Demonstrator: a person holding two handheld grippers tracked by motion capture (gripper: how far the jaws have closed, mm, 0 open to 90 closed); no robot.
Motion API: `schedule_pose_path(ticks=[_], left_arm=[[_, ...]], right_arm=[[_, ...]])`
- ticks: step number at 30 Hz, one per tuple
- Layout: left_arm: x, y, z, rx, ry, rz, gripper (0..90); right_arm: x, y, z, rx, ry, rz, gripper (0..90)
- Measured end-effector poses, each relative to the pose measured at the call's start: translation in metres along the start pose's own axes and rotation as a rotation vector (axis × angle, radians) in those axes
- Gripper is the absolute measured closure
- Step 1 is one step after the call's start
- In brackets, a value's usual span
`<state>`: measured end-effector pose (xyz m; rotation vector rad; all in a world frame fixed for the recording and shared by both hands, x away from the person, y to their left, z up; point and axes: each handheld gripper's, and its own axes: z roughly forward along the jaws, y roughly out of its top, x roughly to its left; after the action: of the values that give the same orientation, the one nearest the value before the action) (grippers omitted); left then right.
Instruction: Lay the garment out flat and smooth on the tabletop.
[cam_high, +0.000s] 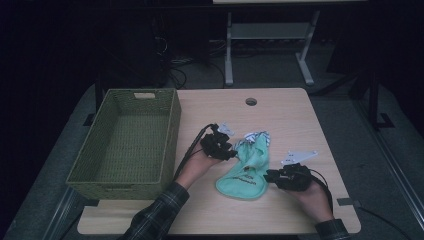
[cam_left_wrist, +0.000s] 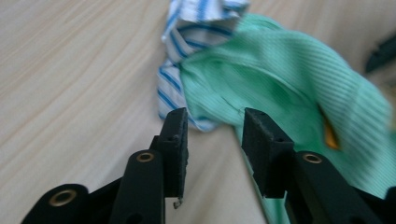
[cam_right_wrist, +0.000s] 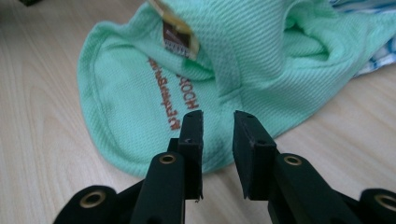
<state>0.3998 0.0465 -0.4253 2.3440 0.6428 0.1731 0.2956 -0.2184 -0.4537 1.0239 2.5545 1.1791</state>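
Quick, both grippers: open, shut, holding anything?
Left gripper: open, jaws apart at the edge of the green cloth, holding nothing.
Right gripper: open, jaws apart over the cloth's rounded end, holding nothing.

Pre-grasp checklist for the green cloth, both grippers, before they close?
1. Left gripper open: ok, a gap between the jaws.
2. Right gripper open: ok, a narrower gap.
3. Green cloth within reach of both: ok, it lies between them on the table.
4. Cloth between the left jaws: not ok, its edge and the striped cloth lie just beyond the tips.
5. Cloth between the right jaws: cannot tell, the tips are over its hem but the height is unclear.
6. Basket free to take the cloth: ok, nothing inside it.
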Motion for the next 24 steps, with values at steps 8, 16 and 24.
schedule_pose_path(ticks=[8, 16, 24], left_arm=[[0.007, 0.006, 0.031, 0.003, -0.012, -0.033, 47.8], [0.005, 0.004, 0.045, 0.036, -0.002, -0.026, 48.3], [0.005, 0.004, 0.046, 0.058, 0.025, 0.004, 65.0]], right_arm=[[0.008, -0.007, 0.007, 0.033, 0.000, 0.004, 65.0], [0.009, -0.004, 0.009, 0.009, -0.008, 0.029, 55.3], [0.012, -0.005, 0.016, 0.065, -0.036, -0.003, 62.4]])
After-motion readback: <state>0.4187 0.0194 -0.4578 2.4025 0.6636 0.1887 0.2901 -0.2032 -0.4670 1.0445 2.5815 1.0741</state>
